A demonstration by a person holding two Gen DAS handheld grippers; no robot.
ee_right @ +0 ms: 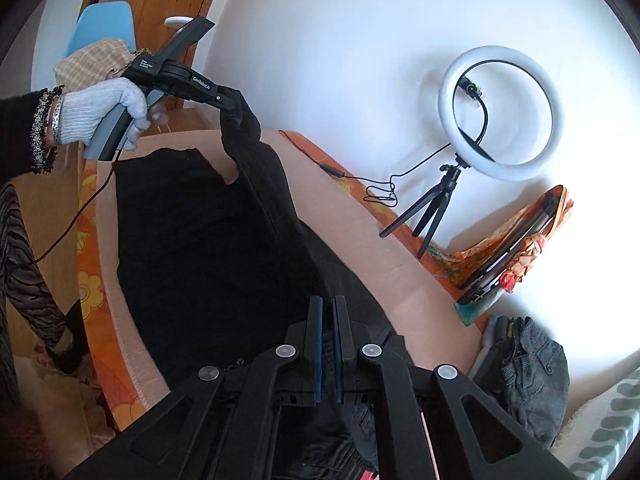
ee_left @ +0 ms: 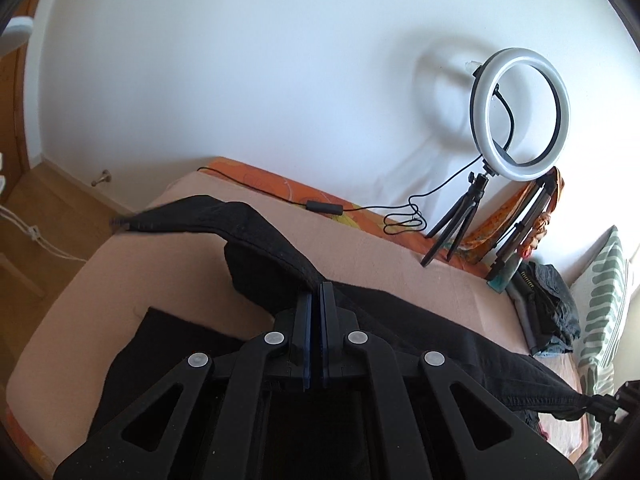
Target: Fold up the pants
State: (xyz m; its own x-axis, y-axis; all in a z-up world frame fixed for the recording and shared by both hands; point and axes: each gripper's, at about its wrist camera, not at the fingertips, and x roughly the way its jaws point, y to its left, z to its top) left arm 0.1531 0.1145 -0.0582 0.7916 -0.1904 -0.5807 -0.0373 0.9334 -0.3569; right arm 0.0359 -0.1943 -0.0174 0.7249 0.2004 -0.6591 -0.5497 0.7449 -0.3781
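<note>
Black pants [ee_right: 200, 240] lie partly on a pink sheet over the bed [ee_right: 360, 232] and are lifted along one edge. My left gripper [ee_left: 318, 286] is shut on the pants [ee_left: 272, 256], holding a raised fold above the bed. In the right wrist view the left gripper [ee_right: 234, 110] sits at upper left, held by a white-gloved hand, with the cloth hanging from it. My right gripper [ee_right: 328, 300] is shut on the other end of the pants' edge, with cloth between its pads. It shows at the lower right edge of the left wrist view [ee_left: 600, 406].
A ring light on a small tripod [ee_left: 520, 116] stands on the bed by the white wall, its cable [ee_left: 360, 208] trailing across the sheet. A pile of grey clothes [ee_right: 532, 376] and a patterned pillow [ee_left: 604, 280] lie at the right. A wooden floor [ee_left: 48, 216] is left of the bed.
</note>
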